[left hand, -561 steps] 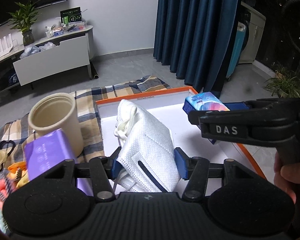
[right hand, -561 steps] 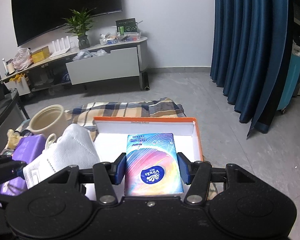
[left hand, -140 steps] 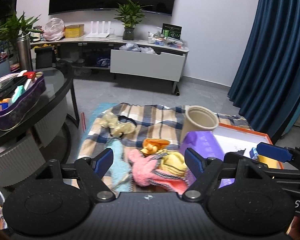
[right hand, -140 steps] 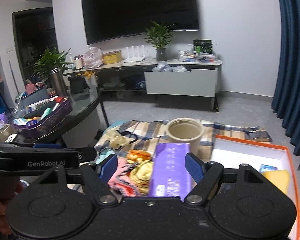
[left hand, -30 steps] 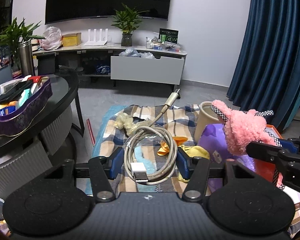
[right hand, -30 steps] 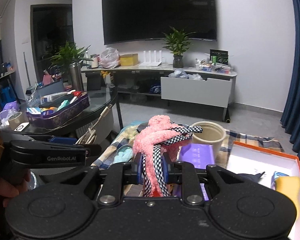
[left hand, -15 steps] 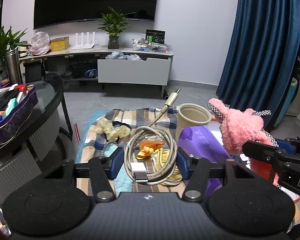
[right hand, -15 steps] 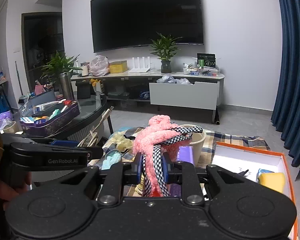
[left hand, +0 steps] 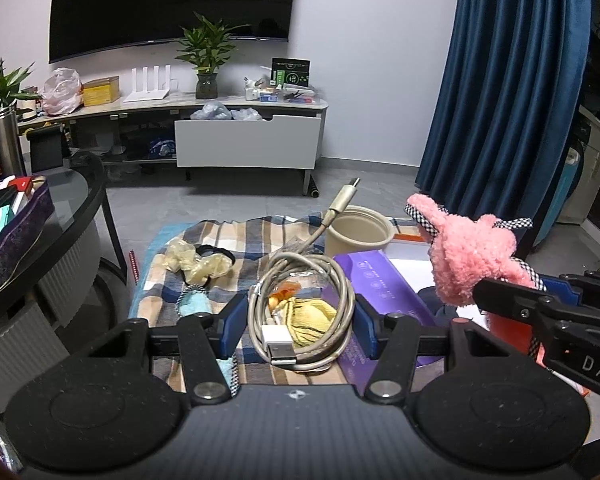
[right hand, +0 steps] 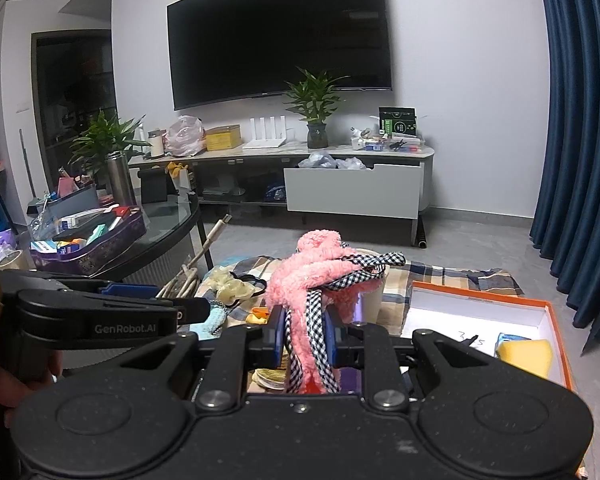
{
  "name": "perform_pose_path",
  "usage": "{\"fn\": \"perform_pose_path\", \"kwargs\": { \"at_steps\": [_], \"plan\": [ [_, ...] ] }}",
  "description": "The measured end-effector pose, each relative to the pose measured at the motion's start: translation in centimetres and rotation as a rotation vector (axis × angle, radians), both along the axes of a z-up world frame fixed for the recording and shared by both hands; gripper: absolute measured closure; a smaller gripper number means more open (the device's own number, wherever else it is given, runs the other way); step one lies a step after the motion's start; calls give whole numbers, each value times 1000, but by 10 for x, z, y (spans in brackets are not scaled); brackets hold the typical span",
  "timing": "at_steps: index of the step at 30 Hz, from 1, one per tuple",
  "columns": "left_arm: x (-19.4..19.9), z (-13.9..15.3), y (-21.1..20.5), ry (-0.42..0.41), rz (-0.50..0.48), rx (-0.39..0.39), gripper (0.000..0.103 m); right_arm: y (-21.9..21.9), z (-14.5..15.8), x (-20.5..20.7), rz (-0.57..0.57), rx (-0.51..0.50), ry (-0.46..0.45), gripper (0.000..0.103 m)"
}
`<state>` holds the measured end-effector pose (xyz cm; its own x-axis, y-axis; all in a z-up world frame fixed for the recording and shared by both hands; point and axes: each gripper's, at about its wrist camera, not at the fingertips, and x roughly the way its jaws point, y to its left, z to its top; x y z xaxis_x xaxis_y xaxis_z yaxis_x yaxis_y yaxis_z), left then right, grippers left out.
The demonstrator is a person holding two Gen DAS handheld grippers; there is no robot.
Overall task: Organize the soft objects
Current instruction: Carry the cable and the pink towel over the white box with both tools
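Observation:
My left gripper (left hand: 300, 326) is shut on a coiled grey USB cable (left hand: 302, 312), one plug end sticking up toward the cream pot (left hand: 358, 230). My right gripper (right hand: 303, 338) is shut on a pink fluffy hair tie with checked ribbon (right hand: 320, 276); the same pink hair tie (left hand: 472, 256) shows at the right of the left wrist view. Both are held above a plaid cloth (left hand: 236, 244) on the floor. An orange-rimmed white box (right hand: 480, 316) lies to the right, holding a yellow sponge (right hand: 526, 354) and a tissue pack (right hand: 510, 338).
On the cloth lie a purple pack (left hand: 384, 280), a yellow knitted piece (left hand: 310, 314), a cream scrunchie (left hand: 198, 260), a black hair band (left hand: 216, 249) and a light-blue item (left hand: 194, 306). A round glass table (left hand: 60, 208) with a purple tin stands left; blue curtains (left hand: 508, 80) hang right.
Both grippers have drifted right with their loads, so the cloth and table slid left in view and the orange box shows more fully. Neither grip has changed.

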<state>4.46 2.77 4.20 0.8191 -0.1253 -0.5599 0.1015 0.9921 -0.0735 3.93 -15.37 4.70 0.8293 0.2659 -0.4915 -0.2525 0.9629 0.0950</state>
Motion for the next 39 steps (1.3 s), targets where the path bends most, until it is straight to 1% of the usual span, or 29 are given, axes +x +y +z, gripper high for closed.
{"fn": "perform_pose_path", "kwargs": {
  "at_steps": [39],
  "plan": [
    [-2,1,-41,-7,-122,8,47,-31,5,-14,-104,0,-5,78]
  ]
}}
